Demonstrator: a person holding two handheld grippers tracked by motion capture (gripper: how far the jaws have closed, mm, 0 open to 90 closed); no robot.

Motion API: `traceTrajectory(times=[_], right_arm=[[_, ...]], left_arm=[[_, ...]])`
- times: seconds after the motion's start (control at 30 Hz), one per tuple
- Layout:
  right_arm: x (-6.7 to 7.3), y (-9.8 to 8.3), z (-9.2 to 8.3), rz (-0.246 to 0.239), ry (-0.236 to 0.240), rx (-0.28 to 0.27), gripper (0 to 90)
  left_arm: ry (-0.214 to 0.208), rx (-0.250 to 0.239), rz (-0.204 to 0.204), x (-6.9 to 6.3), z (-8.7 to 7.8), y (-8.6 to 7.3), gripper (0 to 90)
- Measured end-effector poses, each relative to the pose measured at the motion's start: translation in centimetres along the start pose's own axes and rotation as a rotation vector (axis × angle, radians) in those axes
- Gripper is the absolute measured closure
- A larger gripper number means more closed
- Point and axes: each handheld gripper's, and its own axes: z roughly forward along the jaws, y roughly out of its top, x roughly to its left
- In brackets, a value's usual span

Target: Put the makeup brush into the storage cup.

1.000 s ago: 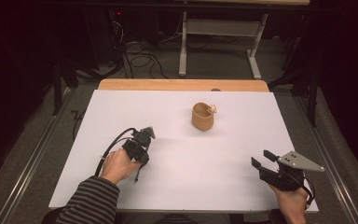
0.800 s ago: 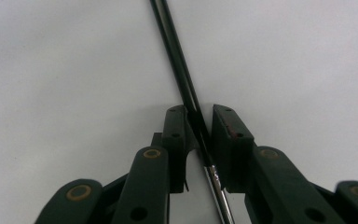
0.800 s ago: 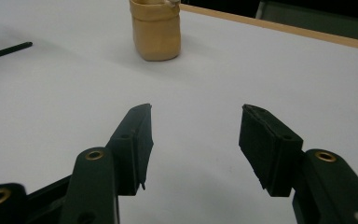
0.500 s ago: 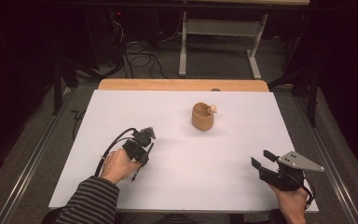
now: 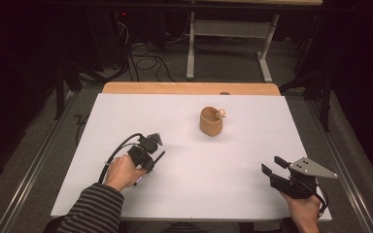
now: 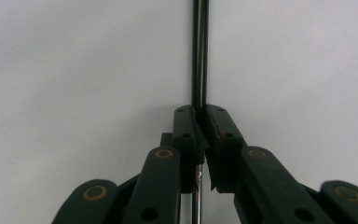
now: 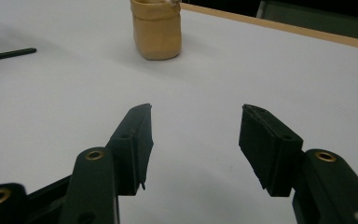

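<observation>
Gripper left (image 6: 199,140) is pinching a thin black rod (image 6: 199,56) lying on the white surface (image 5: 194,184), near left; our jaws have just been closing on it. We are holding the right gripper (image 7: 195,140) spread and empty. Lifting the rod remains, probably toward the tan cup (image 5: 211,122).

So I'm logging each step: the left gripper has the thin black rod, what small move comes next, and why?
Probably lift it a little off the white table. The left gripper has just been closing and its jaws now pinch the thin black rod, which lies flat on the sheet. The tan cup stands farther off; the right gripper waits open.
</observation>
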Motion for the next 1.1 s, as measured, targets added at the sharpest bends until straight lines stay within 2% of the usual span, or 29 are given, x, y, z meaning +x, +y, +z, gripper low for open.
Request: traceTrajectory(times=[0.8, 1.1], right_arm=[[-0.01, -0.01, 0.0, -0.001, 0.0, 0.0, 45.6], [0.02, -0.02, 0.04, -0.01, 0.005, 0.001, 47.3]], left_arm=[[0.022, -0.013, 0.051, -0.35, -0.01, -0.2, 83.4], [0.016, -0.015, 0.071, -0.33, -0.07, -0.3, 83.4]])
